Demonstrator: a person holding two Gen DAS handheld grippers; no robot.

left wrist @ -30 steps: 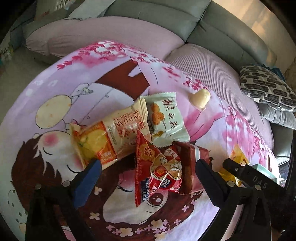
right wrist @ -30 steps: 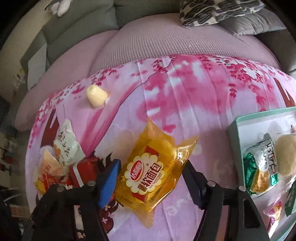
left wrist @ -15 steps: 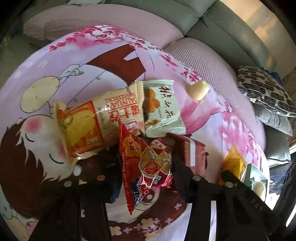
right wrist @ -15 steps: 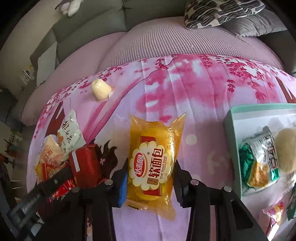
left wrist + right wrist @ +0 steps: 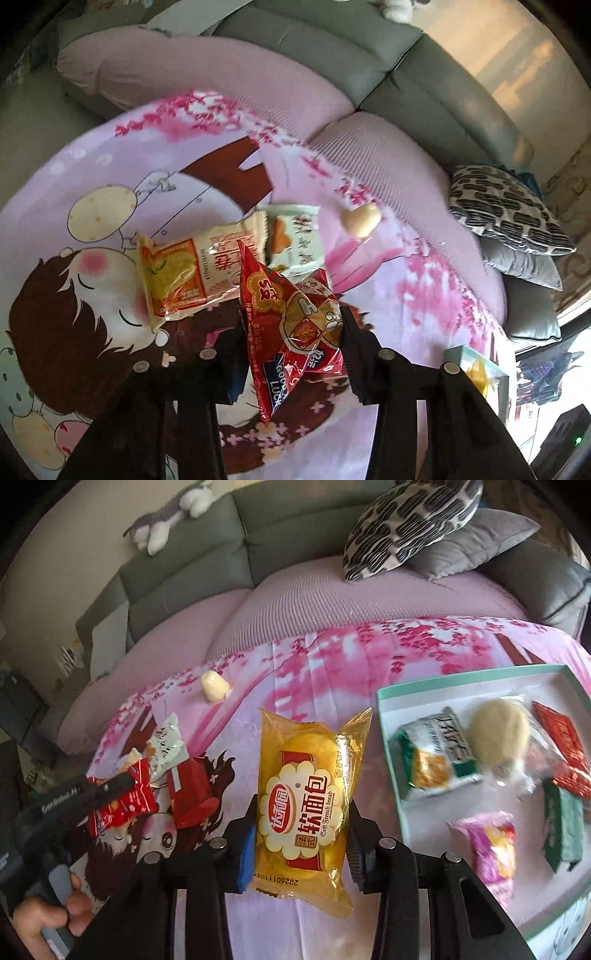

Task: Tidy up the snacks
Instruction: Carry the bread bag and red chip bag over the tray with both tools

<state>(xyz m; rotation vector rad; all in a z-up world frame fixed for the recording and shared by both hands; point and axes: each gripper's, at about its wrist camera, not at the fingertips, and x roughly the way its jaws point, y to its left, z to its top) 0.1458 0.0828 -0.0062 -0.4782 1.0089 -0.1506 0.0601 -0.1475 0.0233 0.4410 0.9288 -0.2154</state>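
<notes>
Crinkly yellow film: the soft bread pack [image 5: 308,805] sits pinched mid-body between the right gripper [image 5: 301,843] jaws, light, squashy, slippery. Smaller red snack pouch [image 5: 291,325], pinched between the left gripper [image 5: 291,356] jaws, looks puffy; hold gently.

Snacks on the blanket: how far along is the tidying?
Partly done. Several snacks already lie in the teal box. In hand: the right gripper is shut on the yellow bread pack, and the left gripper on the red packet. Left: the orange pack, white packet, dark red packet and heart-shaped candy.
</notes>
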